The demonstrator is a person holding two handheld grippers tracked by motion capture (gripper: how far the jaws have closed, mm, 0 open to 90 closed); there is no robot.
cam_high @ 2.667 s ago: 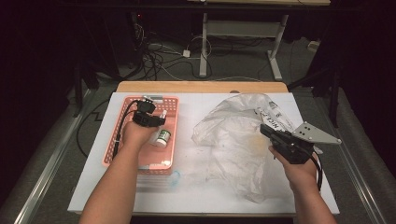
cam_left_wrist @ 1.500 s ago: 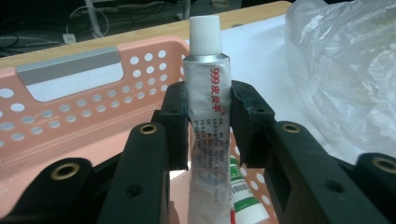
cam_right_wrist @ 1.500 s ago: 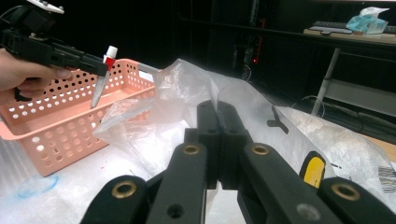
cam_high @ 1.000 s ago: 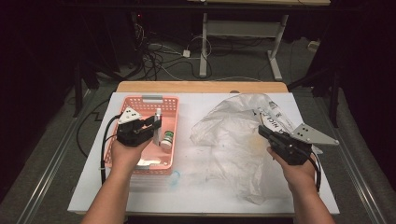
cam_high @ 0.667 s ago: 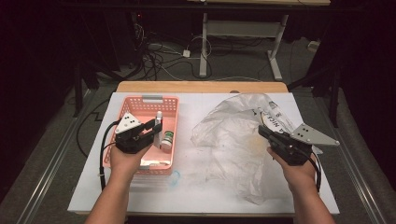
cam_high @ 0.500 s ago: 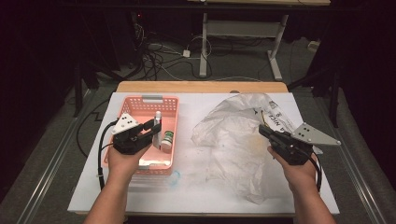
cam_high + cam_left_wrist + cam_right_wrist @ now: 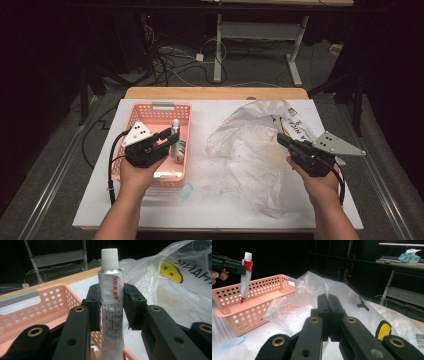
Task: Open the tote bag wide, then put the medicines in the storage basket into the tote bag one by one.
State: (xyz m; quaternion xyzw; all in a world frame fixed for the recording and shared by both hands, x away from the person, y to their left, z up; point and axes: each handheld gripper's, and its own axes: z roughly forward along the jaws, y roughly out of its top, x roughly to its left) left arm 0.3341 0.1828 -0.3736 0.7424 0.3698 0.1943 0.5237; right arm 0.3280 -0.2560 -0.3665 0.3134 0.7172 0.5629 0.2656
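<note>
A white table (image 7: 225,210) in a dark room carries a pink basket (image 7: 160,112) and a crumpled plastic bag (image 7: 250,145). The left gripper (image 7: 111,303) clamps an ointment tube (image 7: 111,297) upright by its middle, cap uppermost, lifted clear above the basket, probably for transfer to the bag. The right gripper (image 7: 328,315), jaws fully closed, pinches a fold of the bag, seemingly to steady it. A small bottle (image 7: 180,149) lies in the basket.
</note>
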